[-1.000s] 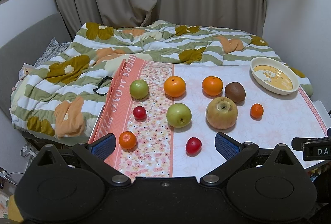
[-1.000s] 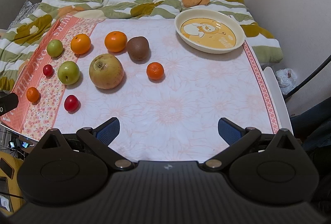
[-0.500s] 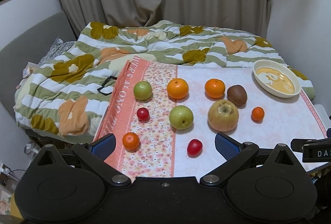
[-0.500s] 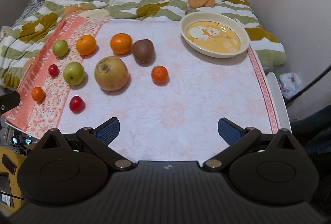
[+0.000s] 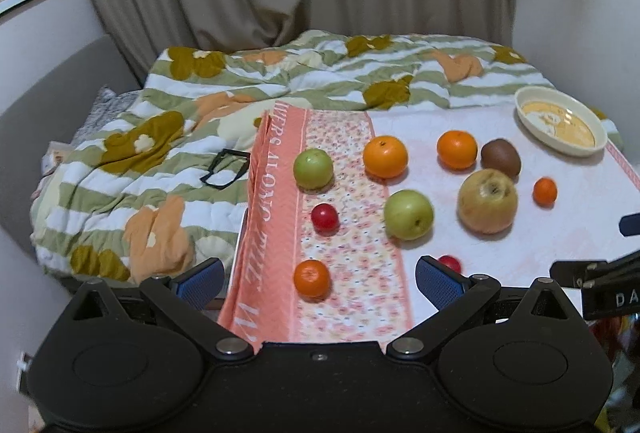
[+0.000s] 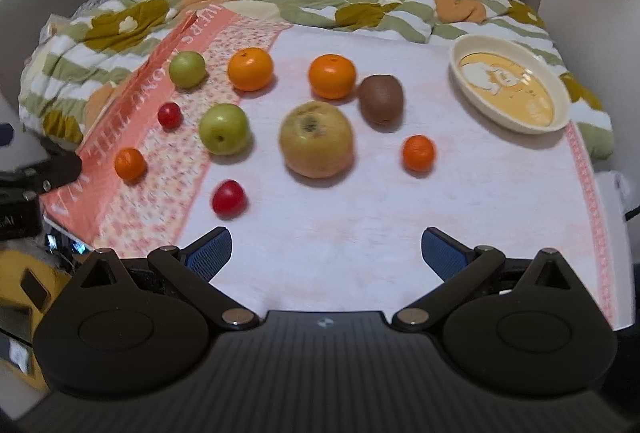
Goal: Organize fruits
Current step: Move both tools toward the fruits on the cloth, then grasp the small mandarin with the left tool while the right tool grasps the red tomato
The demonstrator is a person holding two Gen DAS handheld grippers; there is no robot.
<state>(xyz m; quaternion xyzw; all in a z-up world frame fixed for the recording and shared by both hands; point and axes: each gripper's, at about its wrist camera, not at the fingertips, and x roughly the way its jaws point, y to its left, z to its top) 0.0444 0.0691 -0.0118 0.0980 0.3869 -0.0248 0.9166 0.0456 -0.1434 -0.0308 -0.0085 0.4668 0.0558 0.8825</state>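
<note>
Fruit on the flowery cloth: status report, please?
Both grippers, left and right, open, empty. Ten fruits loose on cloth, cream oval dish empty. Nothing in the way.

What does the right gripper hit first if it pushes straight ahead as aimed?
Probably the big yellow-brown fruit: it sits nearly on the centreline of the open right gripper, with bare cloth before it. Height above the table is unclear.
</note>
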